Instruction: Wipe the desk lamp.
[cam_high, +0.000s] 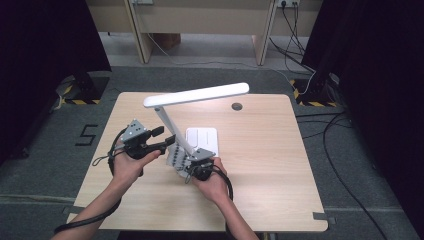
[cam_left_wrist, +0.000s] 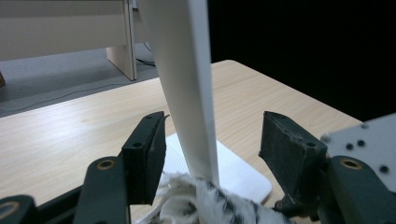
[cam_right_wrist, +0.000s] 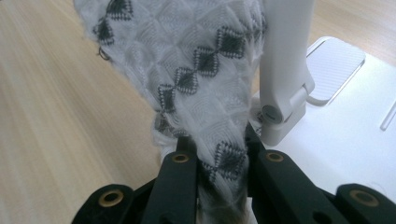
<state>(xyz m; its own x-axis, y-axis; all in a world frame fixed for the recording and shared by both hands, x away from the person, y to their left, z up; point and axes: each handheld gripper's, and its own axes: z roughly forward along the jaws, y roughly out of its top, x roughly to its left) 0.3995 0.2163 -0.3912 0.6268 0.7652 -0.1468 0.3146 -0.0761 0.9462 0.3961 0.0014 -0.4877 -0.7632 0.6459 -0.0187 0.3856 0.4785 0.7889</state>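
a "5" is taped on the floor (cam_high: 88, 134). the white cloth (cam_right_wrist: 196, 84), patterned with black diamonds, lies at the lamp (cam_high: 196, 94) foot on the bench (cam_high: 270, 150), pinched in the right gripper (cam_right_wrist: 219, 154); the left gripper (cam_left_wrist: 212, 144) stands open around the lamp arm.

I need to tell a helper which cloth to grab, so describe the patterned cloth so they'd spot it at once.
On the wooden table stands a white desk lamp. At the foot of its slanted arm, the right gripper has its jaws shut on the cloth. It is the one soft thing there: white quilted fabric with dark diamond marks.
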